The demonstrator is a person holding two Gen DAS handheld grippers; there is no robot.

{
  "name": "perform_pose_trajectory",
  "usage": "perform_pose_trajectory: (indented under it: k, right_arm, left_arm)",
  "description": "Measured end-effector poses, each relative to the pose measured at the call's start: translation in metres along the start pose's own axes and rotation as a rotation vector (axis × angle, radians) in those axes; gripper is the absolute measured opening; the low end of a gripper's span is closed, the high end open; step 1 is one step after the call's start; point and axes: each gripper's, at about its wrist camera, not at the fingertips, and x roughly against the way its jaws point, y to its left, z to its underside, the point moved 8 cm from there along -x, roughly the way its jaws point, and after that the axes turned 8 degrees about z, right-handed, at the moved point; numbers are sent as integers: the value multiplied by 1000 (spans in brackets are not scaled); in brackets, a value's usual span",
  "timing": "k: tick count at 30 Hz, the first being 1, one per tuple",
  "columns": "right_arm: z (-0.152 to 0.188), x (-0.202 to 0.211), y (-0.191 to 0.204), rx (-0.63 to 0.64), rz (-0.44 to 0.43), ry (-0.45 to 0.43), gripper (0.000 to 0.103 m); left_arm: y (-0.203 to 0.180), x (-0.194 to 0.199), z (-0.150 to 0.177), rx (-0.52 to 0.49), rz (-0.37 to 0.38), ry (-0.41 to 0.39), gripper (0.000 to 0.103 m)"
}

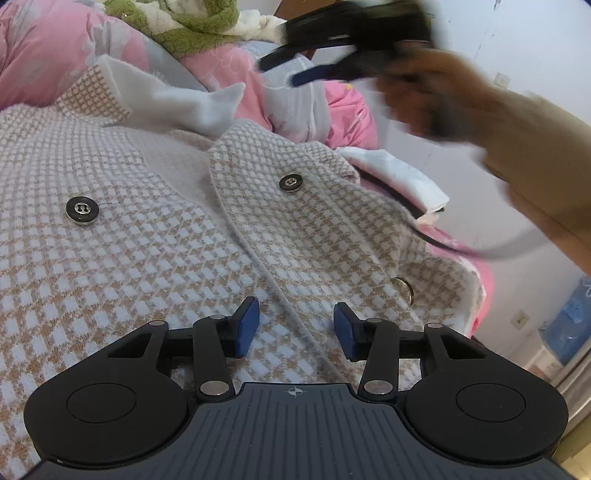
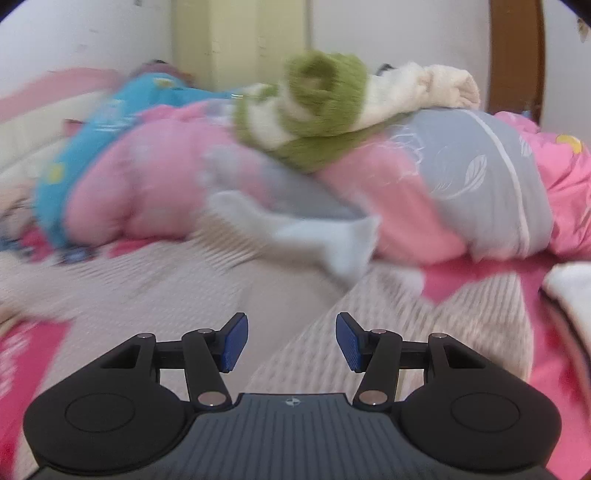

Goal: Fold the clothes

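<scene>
Right-wrist view motion-blurred; right gripper a dark smear in left view, hand behind it. Houndstooth knit jacket spread flat on pink bed, hem cut off. Three buttons: two black, one metal, half hidden. Left gripper part open, empty, over placket. Right jaws apart, empty. Green-white fleece bundle on quilt.

I see white walls behind the bed, a cream panel in the middle, brown wooden headboard at right. Bed covered by pink sheet with a pink and grey quilt heaped at the back. In my left view a wall socket low down, blue water jug near it, even light
</scene>
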Motion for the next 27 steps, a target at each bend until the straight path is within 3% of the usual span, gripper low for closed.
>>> perform_pose_trajectory:
  k: [2, 8, 10, 11, 12, 15, 20, 24, 27]
  right_arm:
    - [-21, -49, -6, 12, 65, 17, 55]
    - [-31, -155, -23, 52, 193, 112, 54]
    - [-31, -172, -22, 61, 180, 130, 42]
    - [-30, -178, -21, 65, 165, 139, 16]
    - [-30, -182, -19, 67, 151, 146, 7]
    - [-38, -167, -9, 93, 108, 110, 7]
    - [-73, -122, 2, 52, 23, 13, 7]
    - [-102, -97, 8, -60, -77, -47, 7]
    - [-117, -93, 8, -204, -216, -59, 7]
  left_arm:
    - [1, 0, 0, 3, 12, -5, 44]
    - [6, 1, 0, 41, 65, -25, 41]
    - [7, 1, 0, 56, 81, -29, 37]
    - [7, 1, 0, 63, 88, -31, 34]
    - [8, 1, 0, 70, 96, -33, 30]
    - [8, 1, 1, 93, 121, -36, 24]
    - [7, 0, 3, 94, 134, -35, 22]
    - [5, 0, 5, 89, 141, -35, 22]
    - [6, 1, 5, 87, 146, -35, 22]
